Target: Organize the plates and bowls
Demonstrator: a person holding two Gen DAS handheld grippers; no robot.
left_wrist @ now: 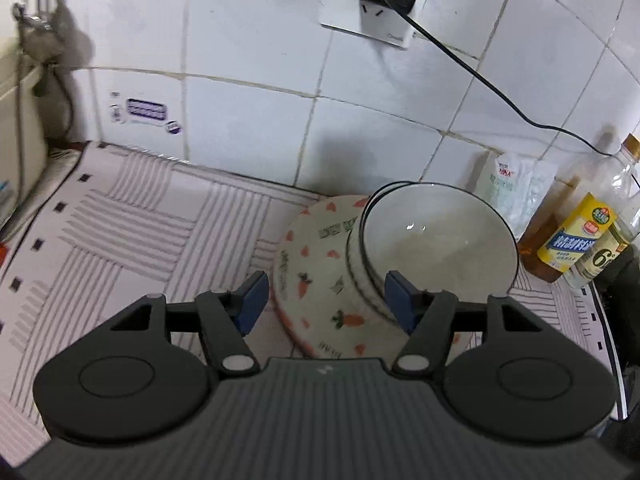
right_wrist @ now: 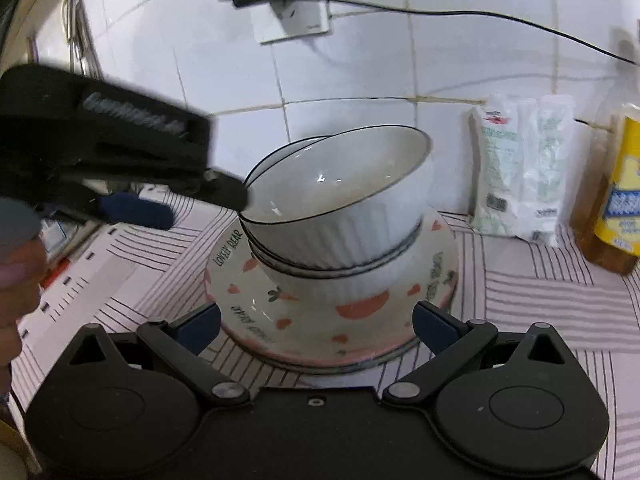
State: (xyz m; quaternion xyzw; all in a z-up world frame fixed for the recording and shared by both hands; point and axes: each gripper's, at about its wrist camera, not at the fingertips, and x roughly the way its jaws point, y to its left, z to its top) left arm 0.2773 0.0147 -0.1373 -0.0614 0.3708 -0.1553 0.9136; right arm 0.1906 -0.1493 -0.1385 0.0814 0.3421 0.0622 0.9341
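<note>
Plainly, "LOVELY BEAR" rings the carrot plate [right_wrist: 312, 320]; left tongs [left_wrist: 326, 300] and right tongs [right_wrist: 316, 326] gape empty.

The white ribbed bowl [right_wrist: 360, 200] is showing a thin black rim. The cream plate [right_wrist: 312, 320] beneath is displaying orange carrots, hearts and black lettering. The cloth [left_wrist: 132, 216] is showing grey stripes on pale pink.

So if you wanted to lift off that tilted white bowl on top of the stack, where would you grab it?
Probably at the raised rim of the top white bowl, on the high right side, with one finger inside and one outside. It sits tilted in the bowl below, so that edge stands clear, and the ribbed outer wall gives some hold. The bags crowd the right, so come from above.
</note>
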